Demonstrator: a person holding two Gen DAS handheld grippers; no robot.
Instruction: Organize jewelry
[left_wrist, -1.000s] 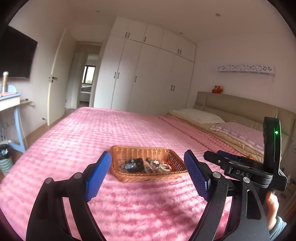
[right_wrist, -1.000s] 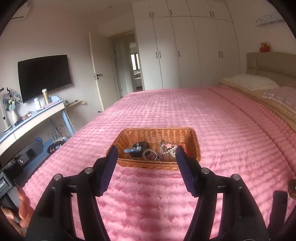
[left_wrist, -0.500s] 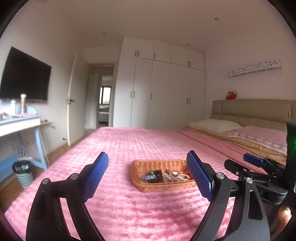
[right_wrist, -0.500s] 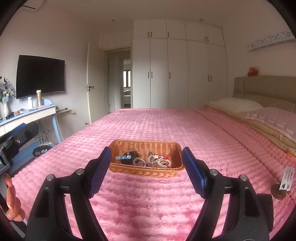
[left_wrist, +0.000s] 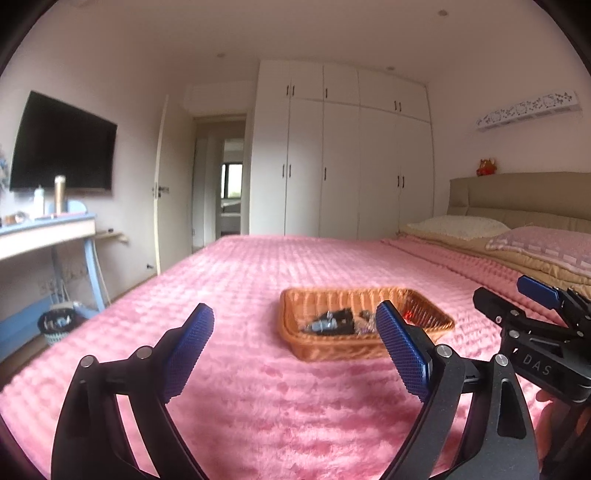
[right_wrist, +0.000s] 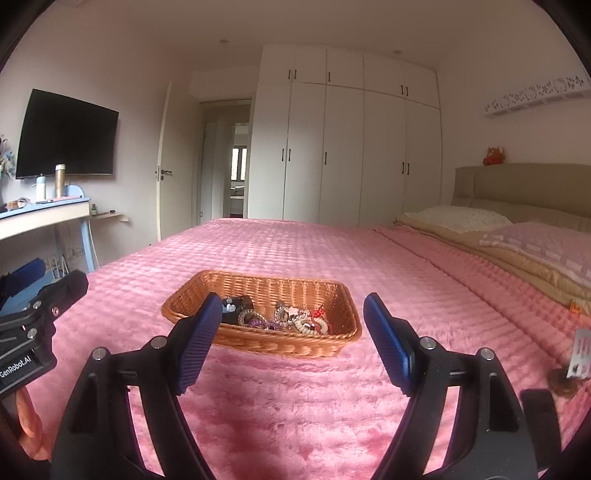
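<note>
Jewelry lies in a mixed heap inside the basket on the pink bed. It looks like nothing is sorted yet, so nearly all the work is left. Beads, rings and a dark piece touch each other in the pile; I cannot tell each one apart.

The right gripper has its fingers spread wide and holds nothing. The basket sits just ahead, between its tips. The left gripper is spread wide too, with nothing in it. For that one the basket lies ahead and to the right, partly behind its right finger. Both hang above the bed, apart from the basket.
</note>
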